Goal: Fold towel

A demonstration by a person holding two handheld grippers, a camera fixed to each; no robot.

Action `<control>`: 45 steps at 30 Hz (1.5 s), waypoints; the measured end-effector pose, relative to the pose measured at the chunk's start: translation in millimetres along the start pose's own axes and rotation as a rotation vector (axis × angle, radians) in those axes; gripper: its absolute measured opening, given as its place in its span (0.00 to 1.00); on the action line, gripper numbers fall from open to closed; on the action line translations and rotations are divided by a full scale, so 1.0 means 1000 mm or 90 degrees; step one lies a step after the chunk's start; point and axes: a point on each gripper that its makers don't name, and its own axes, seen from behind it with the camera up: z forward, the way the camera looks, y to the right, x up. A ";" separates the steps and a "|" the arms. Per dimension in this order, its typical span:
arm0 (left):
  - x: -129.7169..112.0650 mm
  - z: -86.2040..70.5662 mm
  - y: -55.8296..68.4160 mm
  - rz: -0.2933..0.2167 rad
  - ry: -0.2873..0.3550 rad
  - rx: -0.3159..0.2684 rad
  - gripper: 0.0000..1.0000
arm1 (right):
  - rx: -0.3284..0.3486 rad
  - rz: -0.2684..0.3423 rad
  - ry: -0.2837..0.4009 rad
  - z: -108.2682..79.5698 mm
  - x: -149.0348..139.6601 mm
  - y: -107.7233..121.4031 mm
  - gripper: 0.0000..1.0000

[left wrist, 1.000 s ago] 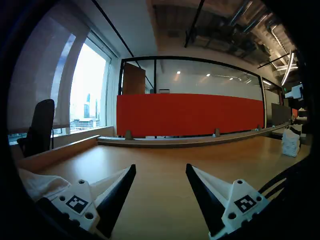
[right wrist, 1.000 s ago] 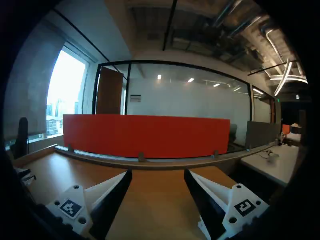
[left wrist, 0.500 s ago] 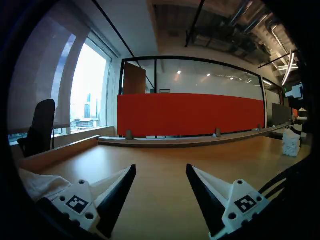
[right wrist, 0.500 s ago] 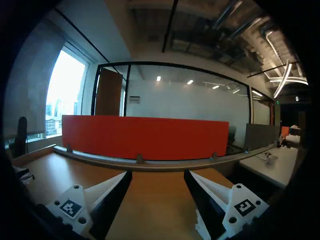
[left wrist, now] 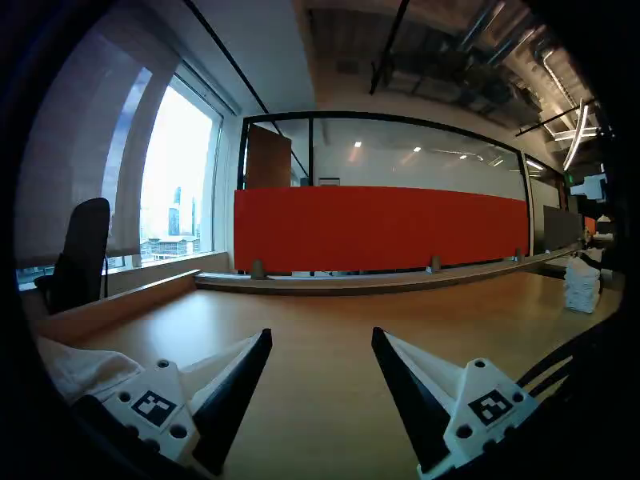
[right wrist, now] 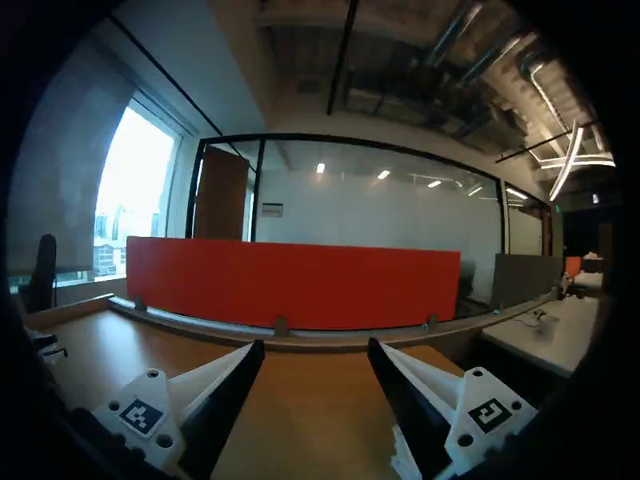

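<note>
Wooden desk (left wrist: 320,300), red divider (left wrist: 376,228) behind. Left gripper (left wrist: 321,331) and right gripper (right wrist: 314,342): both wide open, empty. White towel (left wrist: 80,370) lies crumpled just beside the left gripper's left-hand finger. Judged soft, light, limp; pinch a corner or hem.

No words, numbers or brand names can be read. The fingers of the left gripper (left wrist: 320,331) and the right gripper (right wrist: 315,342) each carry a square black-and-white coded marker (left wrist: 154,406), a pattern without letters. Far ahead of the right gripper, a small pale sign (right wrist: 272,210) on the glass wall (right wrist: 360,216) is too small to read.
</note>
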 end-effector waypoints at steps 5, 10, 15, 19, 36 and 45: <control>0.000 0.000 0.000 0.000 0.000 0.000 0.92 | -0.001 0.010 -0.001 -0.001 -0.014 0.007 1.00; -0.001 0.000 0.000 0.000 0.000 0.000 0.92 | 0.003 0.032 -0.003 -0.004 -0.028 0.010 1.00; -0.001 -0.001 0.000 0.000 0.000 0.000 0.92 | 0.004 0.037 -0.008 -0.009 -0.051 0.013 1.00; -0.001 0.000 0.000 0.000 0.000 0.000 0.92 | 0.005 0.037 -0.011 -0.013 -0.066 0.015 1.00; -0.002 0.000 0.000 0.000 0.000 0.000 0.92 | 0.010 0.040 -0.016 -0.016 -0.116 0.011 1.00; -0.002 0.000 0.000 0.000 0.000 0.000 0.92 | 0.013 0.037 -0.025 -0.017 -0.136 0.007 1.00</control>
